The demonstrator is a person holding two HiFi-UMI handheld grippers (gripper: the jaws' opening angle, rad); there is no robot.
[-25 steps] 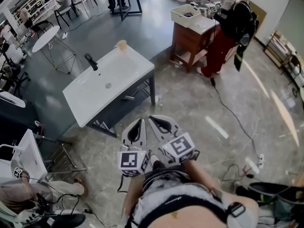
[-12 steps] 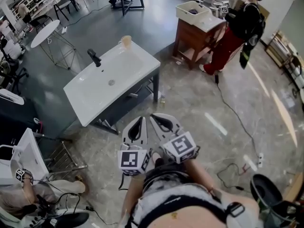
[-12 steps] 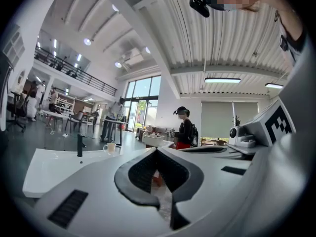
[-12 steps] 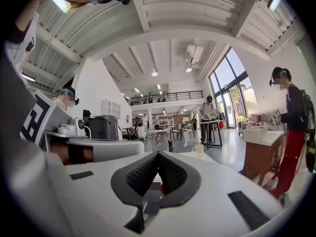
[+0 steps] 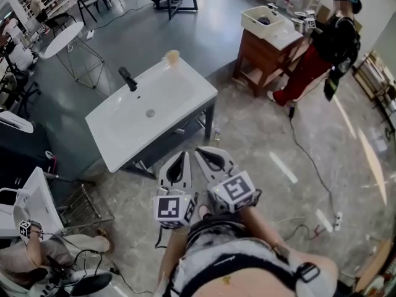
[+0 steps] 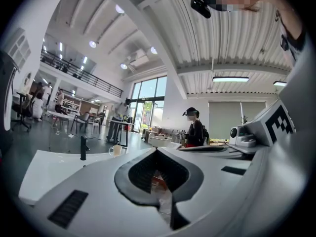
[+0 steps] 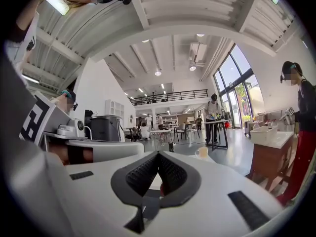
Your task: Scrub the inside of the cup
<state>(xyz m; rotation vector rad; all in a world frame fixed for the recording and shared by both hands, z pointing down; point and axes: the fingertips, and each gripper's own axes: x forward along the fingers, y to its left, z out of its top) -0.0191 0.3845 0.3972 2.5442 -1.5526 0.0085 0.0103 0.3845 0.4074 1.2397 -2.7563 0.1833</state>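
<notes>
Your left gripper (image 5: 182, 158) and right gripper (image 5: 201, 152) sit side by side, near, just in front of you. Beyond them to the left stands the washstand (image 5: 154, 113), with the tap (image 5: 127, 78) at its far edge and the cup (image 5: 172, 57) on its far corner (right of the tap). Farther right is a cabinet (image 5: 260, 57) bearing a tub (image 5: 247, 20), with a person (image 5: 328, 48) at its right. A round table (image 5: 65, 39) stands far left.

The left gripper (image 5: 182, 158) and the right gripper (image 5: 202, 153) are finished in white, with black-and-white square markers on their cubes. The sink (image 5: 173, 94) is seen in white with a black faucet (image 5: 128, 78), and the cup (image 5: 172, 57) is coloured cream. The floor (image 5: 260, 141) is marbled in grey-beige, and the cabinet (image 5: 260, 53) is stained red-brown.
</notes>
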